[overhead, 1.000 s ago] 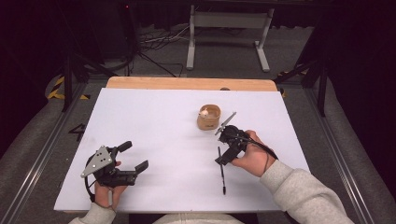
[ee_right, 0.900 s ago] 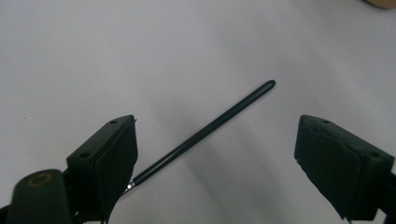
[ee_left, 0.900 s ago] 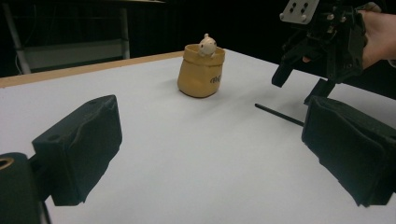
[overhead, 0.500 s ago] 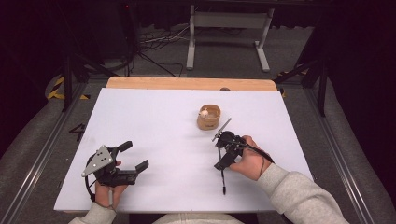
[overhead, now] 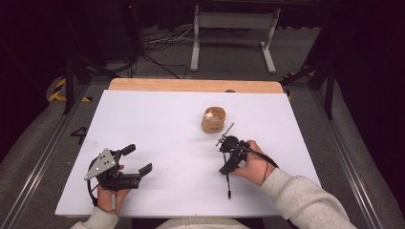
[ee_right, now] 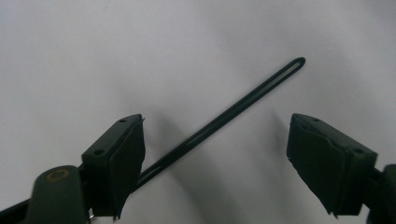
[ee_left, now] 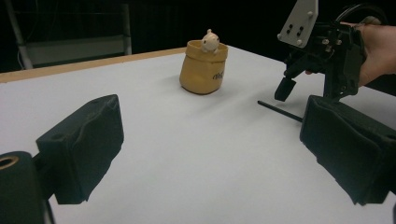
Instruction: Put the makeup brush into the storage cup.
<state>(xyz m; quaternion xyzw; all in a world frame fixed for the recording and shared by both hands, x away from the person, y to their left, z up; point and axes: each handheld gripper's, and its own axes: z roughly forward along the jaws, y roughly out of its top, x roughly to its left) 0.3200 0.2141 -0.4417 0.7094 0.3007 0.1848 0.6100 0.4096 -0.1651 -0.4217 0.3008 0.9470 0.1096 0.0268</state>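
Note:
A thin black slotted rod (ee_right: 243, 105) lies flat on the white table (overhead: 157, 124). My right gripper (ee_right: 215, 128) hangs open just above it, one jaw on either side, and the rod's near end passes under the left jaw. From above, the right gripper (overhead: 226, 167) tips down over the rod (overhead: 229, 186). My left gripper (overhead: 138, 159) is open and holds nothing at the near left. In the left gripper view my left gripper (ee_left: 210, 140) faces a tan pouch (ee_left: 203, 72) with a small white figure (ee_left: 210, 41) in its mouth.
The tan pouch (overhead: 213, 121) stands just beyond the right gripper, towards the back of the table. A wooden strip (overhead: 191, 85) runs along the far edge. Dark floor with metal stands and cables lies beyond.
The right gripper has shifted slightly left and towards the person, and has tipped down over the rod. The left gripper and the pouch have not moved.

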